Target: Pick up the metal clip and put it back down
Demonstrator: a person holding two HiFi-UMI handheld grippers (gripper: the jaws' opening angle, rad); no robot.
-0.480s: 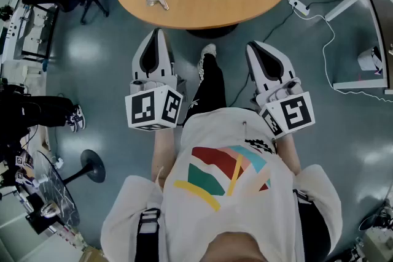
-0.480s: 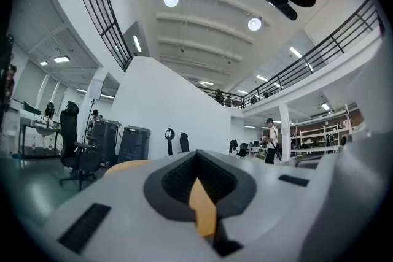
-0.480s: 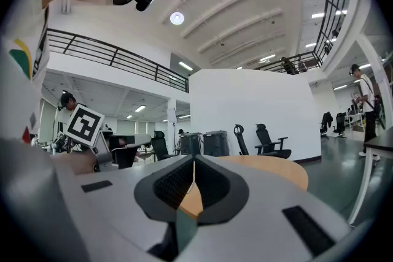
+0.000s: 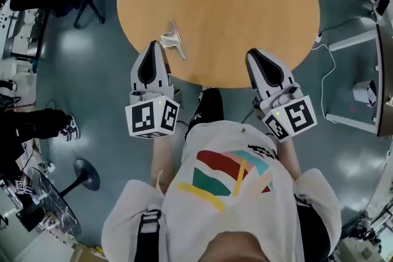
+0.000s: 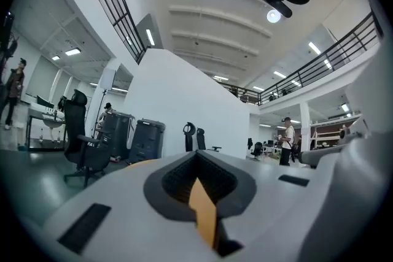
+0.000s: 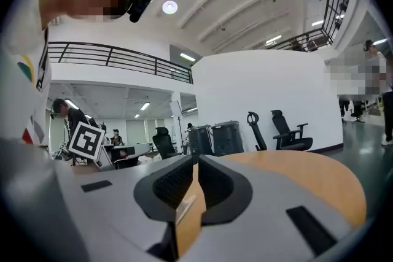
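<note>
My right hand-held gripper (image 4: 250,53) has its jaws pressed together with nothing between them. In the right gripper view (image 6: 195,159) the two dark pads meet at the tip, and only a thin sliver of the wooden tabletop (image 6: 307,175) shows through the slit below. My left hand-held gripper (image 4: 153,44) is likewise closed and empty. In its own view (image 5: 198,156) the pads come together, leaving just a narrow orange wedge of tabletop visible behind them. I hold both level, side by side in front of my body, with their tips at the near edge of the round tabletop (image 4: 233,3). The metal clip (image 4: 174,40) lies on the tabletop close to that near edge, just beside the tip of my left hand-held gripper and on its inner side, not touched by it. It is well apart from my right one.
</note>
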